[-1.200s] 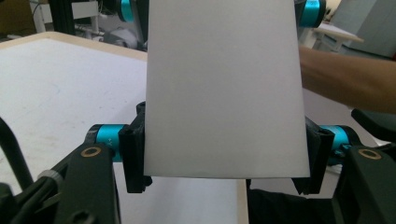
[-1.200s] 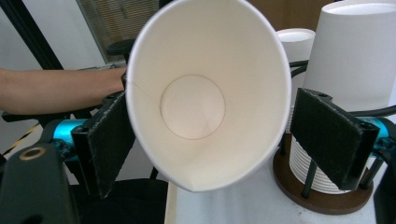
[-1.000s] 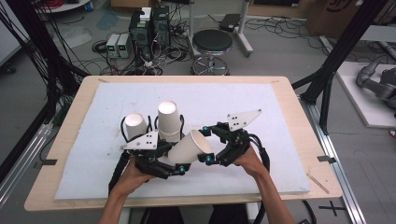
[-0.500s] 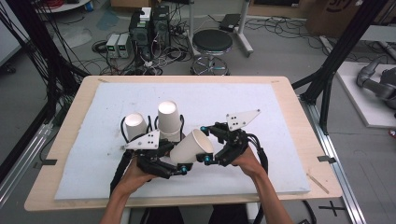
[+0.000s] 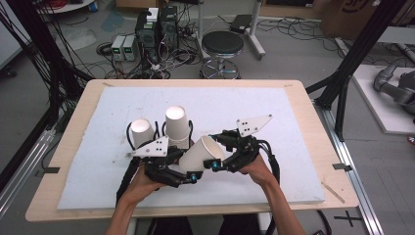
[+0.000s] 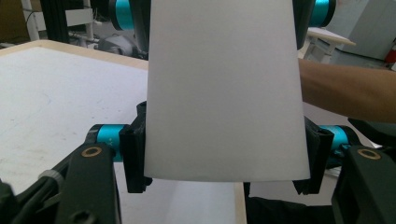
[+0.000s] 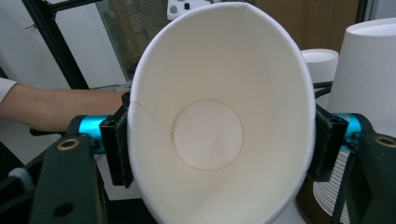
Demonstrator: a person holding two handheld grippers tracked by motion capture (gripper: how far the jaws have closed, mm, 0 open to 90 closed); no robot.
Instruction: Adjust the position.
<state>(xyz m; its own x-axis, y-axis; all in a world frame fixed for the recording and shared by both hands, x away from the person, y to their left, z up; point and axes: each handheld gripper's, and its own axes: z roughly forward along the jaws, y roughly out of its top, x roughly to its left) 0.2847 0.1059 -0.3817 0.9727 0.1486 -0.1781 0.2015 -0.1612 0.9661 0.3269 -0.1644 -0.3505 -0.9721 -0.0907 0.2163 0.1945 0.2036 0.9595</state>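
On the white mat (image 5: 293, 122), going from the left, a short upturned paper cup (image 5: 141, 132) stands mouth down, and just beside it a taller upturned stack of cups (image 5: 176, 125); what is under them cannot be seen. In front, the left gripper (image 5: 188, 177) is clenched on the base end of a tilted paper cup (image 5: 201, 153), held above the mat. The cup is empty inside (image 7: 208, 135). The right gripper (image 5: 211, 164) has just been closing, and its pads now squeeze the cup's rim oval.
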